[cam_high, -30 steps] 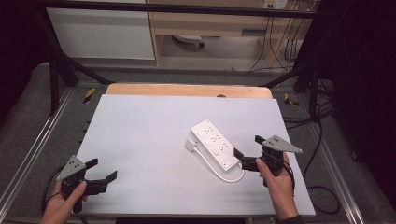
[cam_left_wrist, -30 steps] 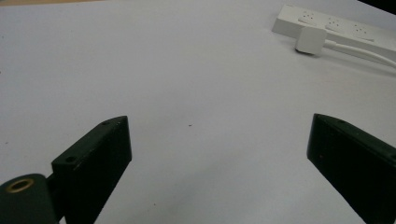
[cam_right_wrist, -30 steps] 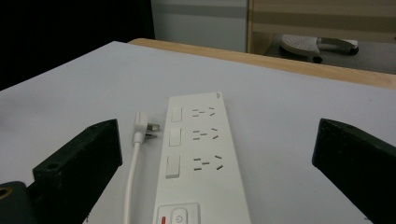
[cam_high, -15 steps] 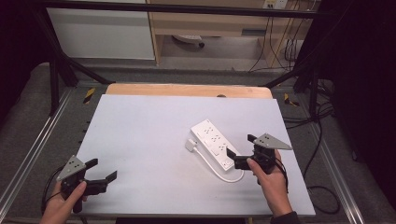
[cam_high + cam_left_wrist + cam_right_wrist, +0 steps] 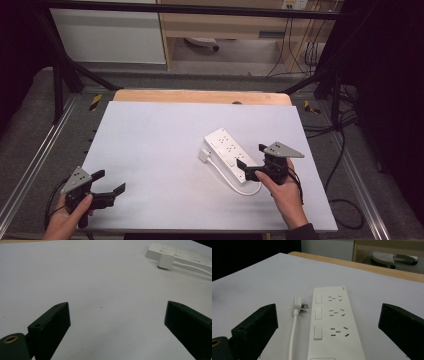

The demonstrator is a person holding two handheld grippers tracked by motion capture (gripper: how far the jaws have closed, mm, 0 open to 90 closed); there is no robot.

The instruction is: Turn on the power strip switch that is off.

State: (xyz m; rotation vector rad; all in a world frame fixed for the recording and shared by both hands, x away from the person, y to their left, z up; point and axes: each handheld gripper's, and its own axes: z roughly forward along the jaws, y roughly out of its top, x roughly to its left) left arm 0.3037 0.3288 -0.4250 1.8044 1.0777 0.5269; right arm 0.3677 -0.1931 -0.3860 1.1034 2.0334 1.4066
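While you hold a tool in each hand, this is how the scene lies, each place told from the power strip.

Right gripper: your black two-jaw right gripper (image 5: 252, 168) sits at the near end of the strip, jaws spread wide, nothing between them; in the right gripper view the strip lies in the gap ahead of the jaws.

Right hand: your right hand (image 5: 282, 192) wraps the handle just behind that end of the strip.

Power strip: the white rectangular plastic power strip (image 5: 231, 154) (image 5: 333, 322) lies flat and slantwise, three switches and three sockets facing up.

Plug: the white flat plug (image 5: 204, 155) (image 5: 297, 304) rests just beside the strip's long side, prongs towards it.

Cord: the white round cord (image 5: 227, 176) (image 5: 292, 340) runs alongside the strip from plug to near end.

Left gripper: your black two-jaw left gripper (image 5: 110, 186) is well apart from the strip, jaws wide and empty.

Table: the white flat tabletop (image 5: 150, 135) carries the strip.
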